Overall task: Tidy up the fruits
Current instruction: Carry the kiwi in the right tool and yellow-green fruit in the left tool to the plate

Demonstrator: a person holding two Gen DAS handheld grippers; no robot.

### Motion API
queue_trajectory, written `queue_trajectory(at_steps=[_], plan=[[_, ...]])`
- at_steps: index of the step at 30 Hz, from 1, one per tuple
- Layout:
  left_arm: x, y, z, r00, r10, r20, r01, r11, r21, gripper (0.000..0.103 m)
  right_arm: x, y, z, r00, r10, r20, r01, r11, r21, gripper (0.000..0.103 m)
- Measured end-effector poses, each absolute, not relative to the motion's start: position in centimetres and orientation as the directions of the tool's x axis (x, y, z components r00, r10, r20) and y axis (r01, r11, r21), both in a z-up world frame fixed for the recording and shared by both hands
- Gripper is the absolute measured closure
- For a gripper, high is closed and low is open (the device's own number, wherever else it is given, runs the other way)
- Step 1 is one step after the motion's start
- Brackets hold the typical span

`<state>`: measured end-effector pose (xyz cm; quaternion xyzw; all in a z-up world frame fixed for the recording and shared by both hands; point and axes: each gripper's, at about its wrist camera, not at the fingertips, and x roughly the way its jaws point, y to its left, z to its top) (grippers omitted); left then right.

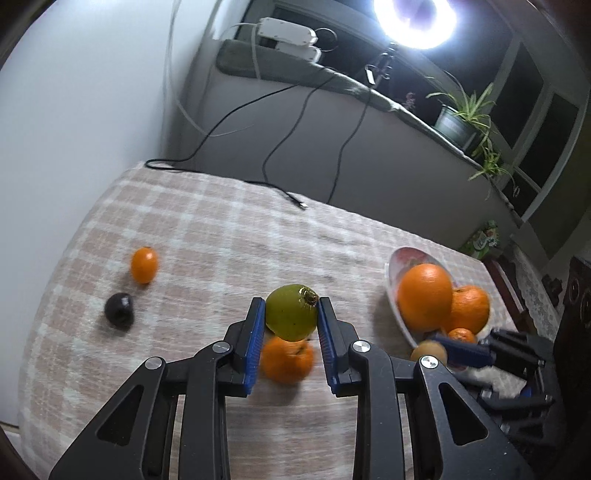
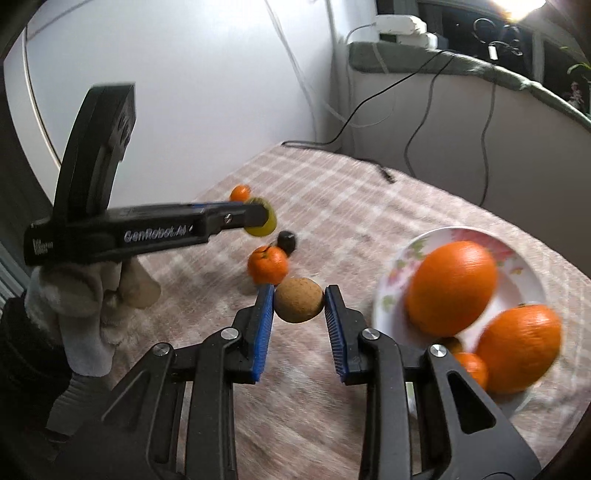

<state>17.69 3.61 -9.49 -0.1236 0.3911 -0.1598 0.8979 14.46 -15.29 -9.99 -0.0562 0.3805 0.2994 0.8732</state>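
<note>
1. so, the left gripper (image 1: pixel 291 314) is clamped on a green fruit (image 1: pixel 291 312) — its blue pads press both sides, and the fruit hangs clear of the checked cloth (image 1: pixel 207 229).
2. directly under that fruit, a mandarin (image 1: pixel 287 360) lies on the cloth, blurred.
3. off to the left in the left wrist view sit a small orange fruit (image 1: pixel 144 265) and, just beside it, a dark fruit (image 1: pixel 119 311); the two are close but apart.
4. the right gripper (image 2: pixel 299 304) is clamped on a brown round fruit (image 2: pixel 299 301), pads tight against its sides, above the cloth.
5. a flowered plate (image 2: pixel 436 240) stands on the cloth to the right of that gripper — it holds a big orange (image 2: pixel 452 286), a second orange (image 2: pixel 519 354) and a small mandarin (image 2: pixel 474 369) near its front edge.
6. from the right wrist view the left gripper shows side-on, held by a gloved hand (image 2: pixel 81 302), with the green fruit at its tip.
7. a black cable (image 1: pixel 280 192) ends on the far part of the cloth; a ring light (image 1: pixel 413 18) glares above, and a potted plant (image 1: pixel 463 118) stands on the sill.
</note>
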Motion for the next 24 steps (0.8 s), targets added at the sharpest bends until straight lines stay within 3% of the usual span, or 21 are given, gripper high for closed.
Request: queue_trajectory(at_steps=[24], plan=[[15.8, -6.6, -9.1, 0.563, -0.493, -0.663, 0.346, 0.869, -0.353, 0.077, 19.1, -28.2, -7.8, 0.636, 0.376, -0.674, -0.384, 0.912, 0.147, 0.074]])
